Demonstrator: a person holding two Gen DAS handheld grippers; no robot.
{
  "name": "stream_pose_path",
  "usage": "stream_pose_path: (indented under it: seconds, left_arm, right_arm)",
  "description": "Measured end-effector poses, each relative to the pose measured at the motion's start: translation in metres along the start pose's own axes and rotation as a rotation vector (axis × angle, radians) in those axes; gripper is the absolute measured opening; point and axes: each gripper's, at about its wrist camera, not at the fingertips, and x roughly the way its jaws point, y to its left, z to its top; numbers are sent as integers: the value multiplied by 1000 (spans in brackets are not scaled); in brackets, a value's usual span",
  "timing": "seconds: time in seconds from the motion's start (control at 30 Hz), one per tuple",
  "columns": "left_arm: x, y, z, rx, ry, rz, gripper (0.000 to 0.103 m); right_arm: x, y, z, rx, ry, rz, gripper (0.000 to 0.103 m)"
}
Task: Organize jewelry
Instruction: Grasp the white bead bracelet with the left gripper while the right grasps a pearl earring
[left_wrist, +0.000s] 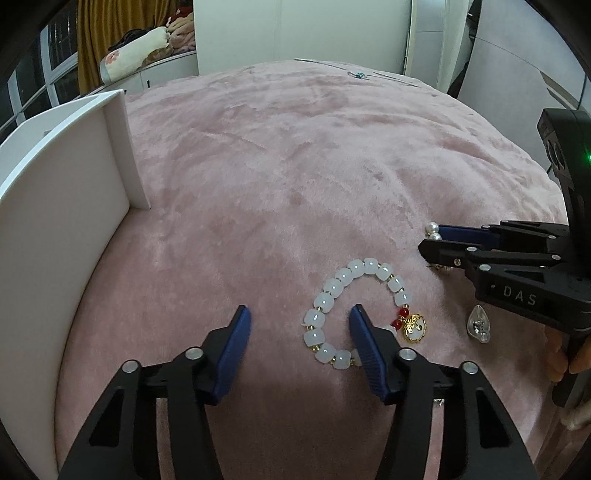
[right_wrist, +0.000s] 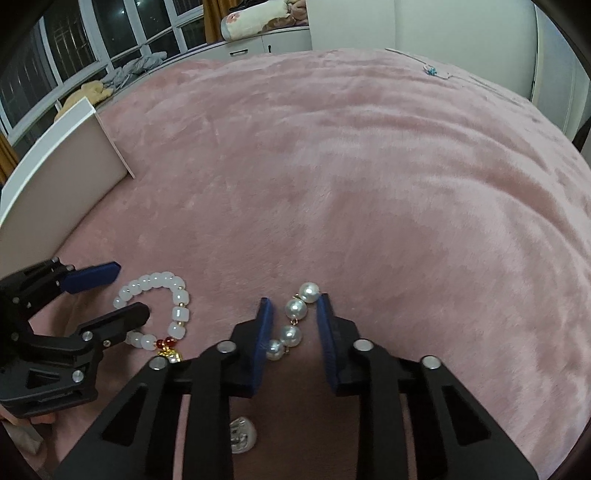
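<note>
between the spread fingers of the left gripper (left_wrist: 299, 314) lies the white bead bracelet (left_wrist: 354, 314); the right gripper (right_wrist: 293, 302), half open, straddles the pearl strand (right_wrist: 293, 321), gripping nothing.

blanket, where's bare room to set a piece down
Free: the wide blanket stretch beyond the bracelet and pearls, right of the white box. Crowded: the near edge, where bracelet, pearls, a silver charm and both grippers cluster.

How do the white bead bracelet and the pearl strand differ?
The white bead bracelet forms a closed ring of milky barrel-shaped beads with red beads and a gold charm; the pearl strand shows as a short curving line of round, glossy pearls. The bracelet's beads sit packed; the pearls are spaced by small gold links. Both lie on the pink blanket.
</note>
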Motion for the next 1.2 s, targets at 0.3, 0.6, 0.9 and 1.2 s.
stream_pose_path:
  seconds: [0.3, 0.6, 0.9, 1.2]
  left_arm:
    - [-10, 12, -5, -65, 5, -20, 15]
    - [-28, 17, -8, -84, -14, -43, 15]
    - [-80, 31, 6, -135, -106, -73, 15]
    - [-142, 33, 15, -52, -205, -26, 15]
  right_arm:
    - [-9, 2, 0, 21, 7, 32, 12]
    - [-34, 8, 3, 3, -25, 12, 12]
    - [-67, 20, 11, -12, -75, -3, 12]
    - [-92, 45, 25, -54, -119, -5, 12]
